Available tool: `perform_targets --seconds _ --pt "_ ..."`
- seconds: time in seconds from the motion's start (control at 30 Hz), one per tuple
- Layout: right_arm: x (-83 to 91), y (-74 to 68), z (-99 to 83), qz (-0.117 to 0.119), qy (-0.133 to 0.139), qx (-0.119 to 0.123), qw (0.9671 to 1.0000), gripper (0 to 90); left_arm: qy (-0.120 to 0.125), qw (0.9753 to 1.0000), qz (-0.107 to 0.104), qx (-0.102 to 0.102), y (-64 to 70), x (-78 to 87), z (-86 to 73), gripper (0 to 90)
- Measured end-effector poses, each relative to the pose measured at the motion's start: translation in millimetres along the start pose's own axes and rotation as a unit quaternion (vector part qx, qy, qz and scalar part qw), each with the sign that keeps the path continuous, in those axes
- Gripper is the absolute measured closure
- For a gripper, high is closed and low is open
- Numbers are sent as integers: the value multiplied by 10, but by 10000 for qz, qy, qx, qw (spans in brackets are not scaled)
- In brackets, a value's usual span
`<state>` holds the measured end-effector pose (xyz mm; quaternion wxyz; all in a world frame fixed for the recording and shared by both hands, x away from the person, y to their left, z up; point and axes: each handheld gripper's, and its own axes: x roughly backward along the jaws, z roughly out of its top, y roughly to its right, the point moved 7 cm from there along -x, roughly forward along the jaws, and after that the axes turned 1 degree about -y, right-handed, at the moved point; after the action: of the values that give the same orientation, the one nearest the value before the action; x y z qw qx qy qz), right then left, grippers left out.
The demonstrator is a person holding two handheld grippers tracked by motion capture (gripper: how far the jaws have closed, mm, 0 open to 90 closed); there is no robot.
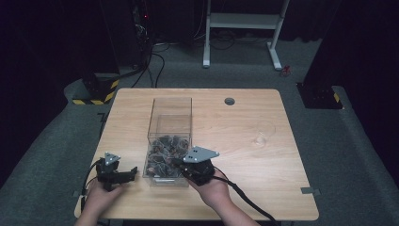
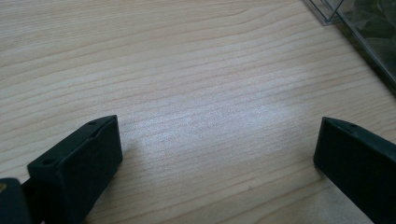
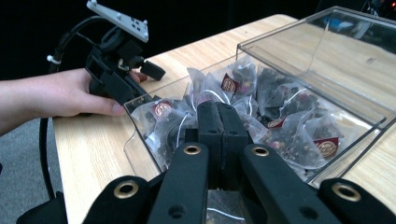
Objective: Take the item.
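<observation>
Right tool point(image 3: 221, 122), jaws pressed together, hangs over the tea bags point(image 3: 280, 116) inside the clear box point(image 3: 327, 28); left tool point(image 2: 215, 154), spread, rests on bare surface point(image 2: 187, 70) just beside the box's edge.

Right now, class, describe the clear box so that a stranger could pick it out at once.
On the wooden table, look just left of centre, between the two grippers. The clear box stands there, lid up, full of tea bags; it is the one see-through thing on the table.
</observation>
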<state>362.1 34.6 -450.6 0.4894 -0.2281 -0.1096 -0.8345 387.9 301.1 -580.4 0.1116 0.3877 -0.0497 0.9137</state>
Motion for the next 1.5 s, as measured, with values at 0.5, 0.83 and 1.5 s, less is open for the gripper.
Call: perform_targets --seconds 0.5,0.83,1.5 --pt "132 84 138 -145 329 -71 9993 900 -11 10000 -3 -5 0 1 -1 13" --pt "239 178 231 -281 440 -32 9986 900 3 10000 -1 12 2 -1 1 13" --pt "490 553 316 -709 558 -107 9959 900 4 10000 0 12 2 -1 1 13"
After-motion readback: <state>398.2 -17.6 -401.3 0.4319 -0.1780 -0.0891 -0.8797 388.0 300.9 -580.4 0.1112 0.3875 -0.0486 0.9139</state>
